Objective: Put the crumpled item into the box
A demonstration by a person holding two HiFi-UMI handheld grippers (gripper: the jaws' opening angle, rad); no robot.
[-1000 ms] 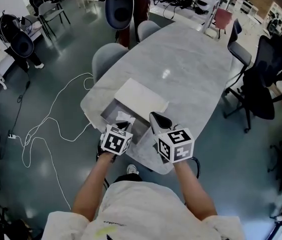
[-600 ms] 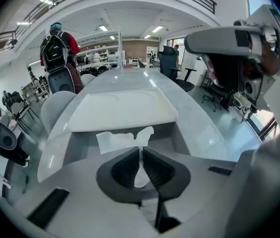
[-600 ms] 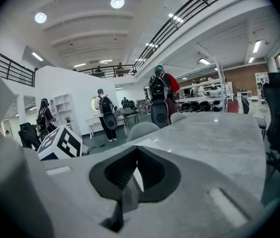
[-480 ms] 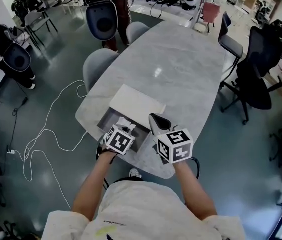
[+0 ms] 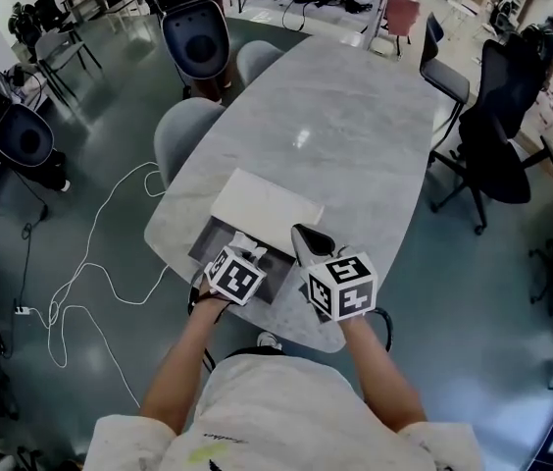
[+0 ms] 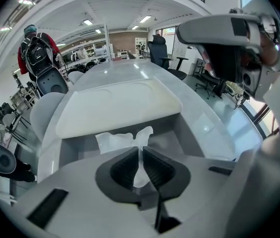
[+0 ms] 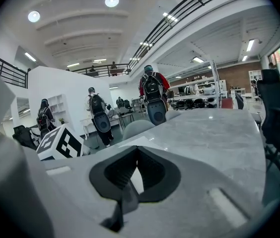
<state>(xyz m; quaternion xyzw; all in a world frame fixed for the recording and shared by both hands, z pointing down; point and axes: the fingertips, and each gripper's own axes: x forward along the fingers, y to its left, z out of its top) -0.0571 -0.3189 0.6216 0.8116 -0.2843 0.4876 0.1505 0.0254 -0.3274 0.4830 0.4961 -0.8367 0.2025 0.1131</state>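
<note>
Low centre of the left gripper view, the left gripper (image 6: 140,157) pinches the crumpled item (image 6: 117,140) directly above the open box (image 6: 50,150); the right gripper (image 7: 134,172), jaws together, holds nothing.

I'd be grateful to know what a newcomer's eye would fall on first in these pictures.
The left gripper, shut on a crumpled white paper, holds it over the open grey box at the marble table's near edge. The box's white lid lies just beyond, and the right gripper is shut and empty alongside.
</note>
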